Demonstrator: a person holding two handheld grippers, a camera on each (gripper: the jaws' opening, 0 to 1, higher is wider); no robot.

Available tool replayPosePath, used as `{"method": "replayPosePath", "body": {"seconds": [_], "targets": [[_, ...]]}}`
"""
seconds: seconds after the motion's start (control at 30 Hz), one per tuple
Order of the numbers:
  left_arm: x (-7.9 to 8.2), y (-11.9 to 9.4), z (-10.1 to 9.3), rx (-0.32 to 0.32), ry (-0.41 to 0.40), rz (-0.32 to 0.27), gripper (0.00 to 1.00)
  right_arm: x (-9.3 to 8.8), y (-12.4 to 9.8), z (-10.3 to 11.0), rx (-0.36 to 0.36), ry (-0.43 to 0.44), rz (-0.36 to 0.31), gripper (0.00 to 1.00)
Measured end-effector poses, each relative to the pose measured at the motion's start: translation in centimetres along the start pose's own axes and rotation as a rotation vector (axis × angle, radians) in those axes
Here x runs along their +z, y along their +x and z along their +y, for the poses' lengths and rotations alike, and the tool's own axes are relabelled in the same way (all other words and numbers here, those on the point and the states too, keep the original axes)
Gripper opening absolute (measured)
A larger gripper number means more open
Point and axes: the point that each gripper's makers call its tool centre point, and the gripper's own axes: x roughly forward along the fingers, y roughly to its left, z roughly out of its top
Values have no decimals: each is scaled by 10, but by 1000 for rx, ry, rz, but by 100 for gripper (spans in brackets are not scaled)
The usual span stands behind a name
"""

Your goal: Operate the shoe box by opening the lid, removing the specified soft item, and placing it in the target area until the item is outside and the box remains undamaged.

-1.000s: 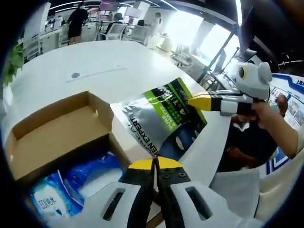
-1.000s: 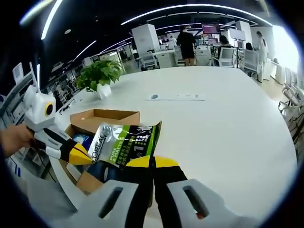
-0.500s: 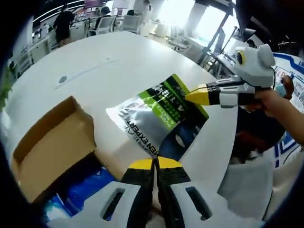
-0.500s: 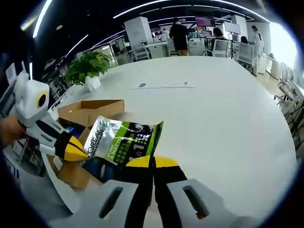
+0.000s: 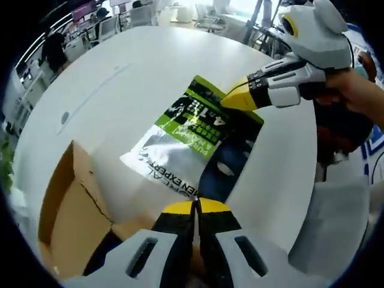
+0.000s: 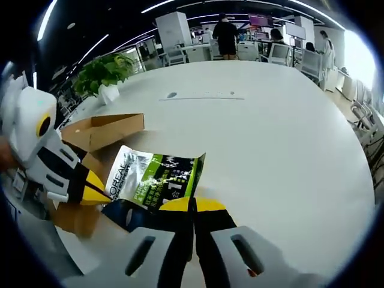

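A soft pouch [image 5: 191,141], silver with a green end and a dark blue end, hangs over the white table [image 5: 120,90], held by both grippers. My left gripper [image 5: 195,205] is shut on its dark blue edge. My right gripper [image 5: 231,101] comes in from the right, shut on the green end. In the right gripper view the pouch [image 6: 157,180] lies just ahead of my right gripper [image 6: 192,203], and my left gripper [image 6: 102,192] pinches its left corner. The open cardboard shoe box [image 5: 63,207] sits to the left, its flap [image 6: 102,129] raised.
A potted plant [image 6: 105,72] stands on the table's far left. A small round grommet [image 6: 172,95] is set in the tabletop. Desks, chairs and people [image 6: 227,37] fill the room behind. A person's hand [image 5: 354,90] holds the right gripper near the table edge.
Both grippers have carried the pouch away from the box and further over the table. The box has slid to the left edge of both views, and its blue packs have left the picture.
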Motion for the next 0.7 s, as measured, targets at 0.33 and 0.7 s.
{"method": "replayPosePath", "body": {"seconds": [0.33, 0.7], "targets": [[-6, 16, 6, 23, 81, 65, 0, -10, 17, -3, -7, -4, 34, 0], [-10, 27, 8, 27, 125, 96, 0, -23, 30, -10, -16, -10, 54, 0]]}}
